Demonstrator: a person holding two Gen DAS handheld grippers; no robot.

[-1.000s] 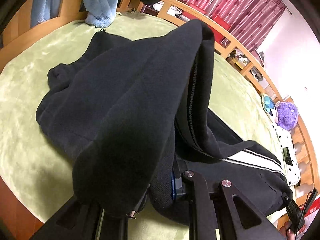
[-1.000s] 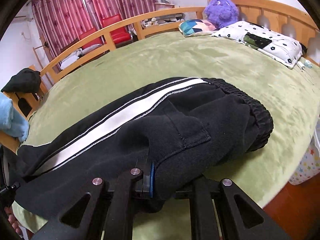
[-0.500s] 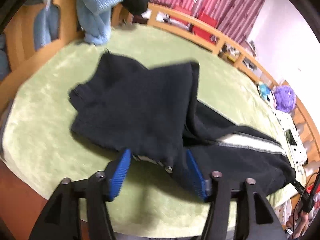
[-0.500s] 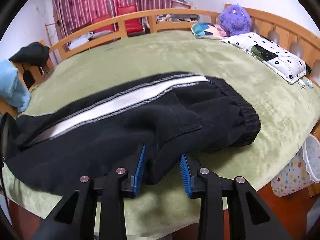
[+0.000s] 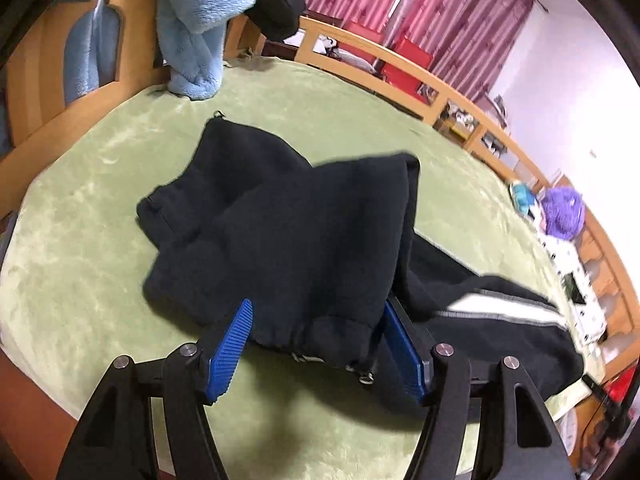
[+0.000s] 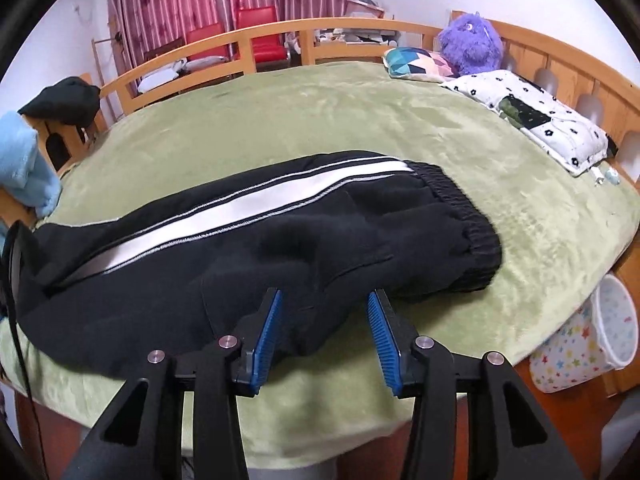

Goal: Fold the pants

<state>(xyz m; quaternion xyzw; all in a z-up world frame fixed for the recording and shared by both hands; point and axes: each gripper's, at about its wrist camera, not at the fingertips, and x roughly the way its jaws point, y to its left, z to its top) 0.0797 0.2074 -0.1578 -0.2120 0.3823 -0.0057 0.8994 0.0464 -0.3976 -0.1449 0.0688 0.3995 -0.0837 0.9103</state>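
Black pants (image 5: 288, 240) with a white side stripe (image 6: 224, 220) lie folded over on the green bed blanket (image 5: 80, 280). In the left wrist view a folded leg's cuffed hem (image 5: 320, 336) rests near the bed's front edge. My left gripper (image 5: 316, 312) is open, its blue pads (image 5: 232, 348) standing on either side of that hem without pressing it. In the right wrist view the elastic waistband (image 6: 460, 216) points right. The jaws of my right gripper (image 6: 325, 300) are opening; the pants' near edge lies loose between its pads (image 6: 380, 332).
A light blue fleece (image 5: 200, 20) and a black garment (image 5: 276, 4) hang on the wooden bed rail (image 6: 280, 36). A purple plush toy (image 6: 472, 40), a patterned cushion (image 6: 416, 62) and a flower-print quilt (image 6: 532, 116) lie at the far right. A star-print bin (image 6: 580, 344) stands beside the bed.
Both grippers were shut on the pants and have opened and drawn back a little. The cloth that the left gripper held up has dropped flat onto the bed.
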